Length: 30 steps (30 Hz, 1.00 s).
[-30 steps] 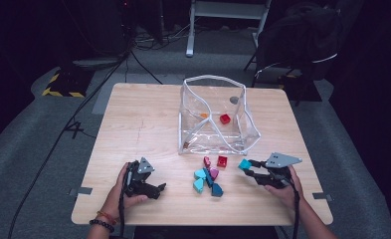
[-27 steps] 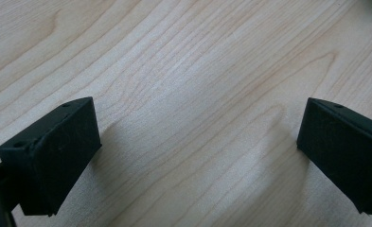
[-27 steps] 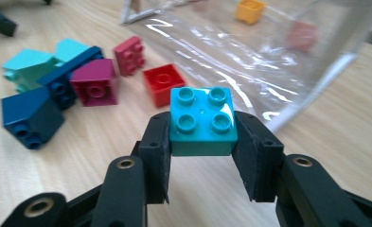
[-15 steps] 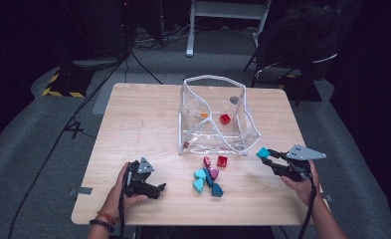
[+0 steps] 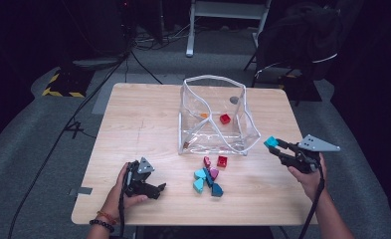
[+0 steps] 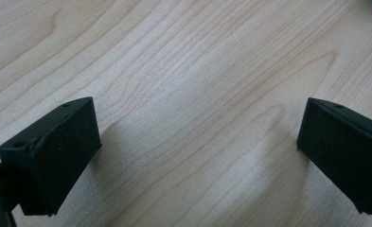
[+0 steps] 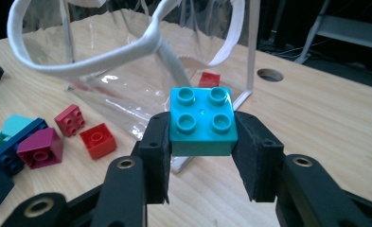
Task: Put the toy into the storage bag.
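While my right gripper (image 7: pixel 201 156) pinches the turquoise brick (image 7: pixel 201 121) studs-up, lifted off the table (image 5: pixel 143 119) just right of the clear bag (image 5: pixel 215 117), my left gripper (image 5: pixel 146 185) rests on the wood well left of the bag, jaws spread on nothing. I judge the next job is dropping the brick in beside the red brick (image 5: pixel 225 118) already inside. The risk is the bag's soft white rim (image 7: pixel 141 47): it sags and folds, so the brick could catch on it, tip the bag or bounce out beside the loose pile (image 5: pixel 209 175) in front of it. No brand, label or writing is readable anywhere.
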### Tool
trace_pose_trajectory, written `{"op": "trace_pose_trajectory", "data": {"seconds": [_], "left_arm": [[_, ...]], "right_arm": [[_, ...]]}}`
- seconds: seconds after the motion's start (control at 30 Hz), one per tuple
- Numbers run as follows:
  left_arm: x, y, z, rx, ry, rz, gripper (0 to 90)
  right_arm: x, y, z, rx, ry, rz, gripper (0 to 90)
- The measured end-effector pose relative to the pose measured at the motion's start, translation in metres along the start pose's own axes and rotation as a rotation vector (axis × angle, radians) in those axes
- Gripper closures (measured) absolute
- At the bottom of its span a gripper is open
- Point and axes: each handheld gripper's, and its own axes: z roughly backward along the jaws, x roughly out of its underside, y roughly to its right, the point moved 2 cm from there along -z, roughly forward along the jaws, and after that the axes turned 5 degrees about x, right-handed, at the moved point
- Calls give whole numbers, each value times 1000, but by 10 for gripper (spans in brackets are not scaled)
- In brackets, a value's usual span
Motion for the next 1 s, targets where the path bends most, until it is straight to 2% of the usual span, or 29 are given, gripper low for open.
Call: {"op": "trace_pose_trajectory", "data": {"seconds": [0.17, 0.43, 0.67, 1.0], "left_arm": [[0, 0, 0, 0, 0, 0, 5], [0, 0, 0, 0, 0, 0, 5], [0, 0, 0, 0, 0, 0, 5], [0, 0, 0, 0, 0, 0, 5]], "right_arm": [[-11, 7, 4, 32, -2, 17, 596], [-33, 14, 13, 60, 34, 26, 597], [-52, 10, 14, 72, 50, 56, 596], [-81, -2, 10, 63, 89, 94, 597]]}}
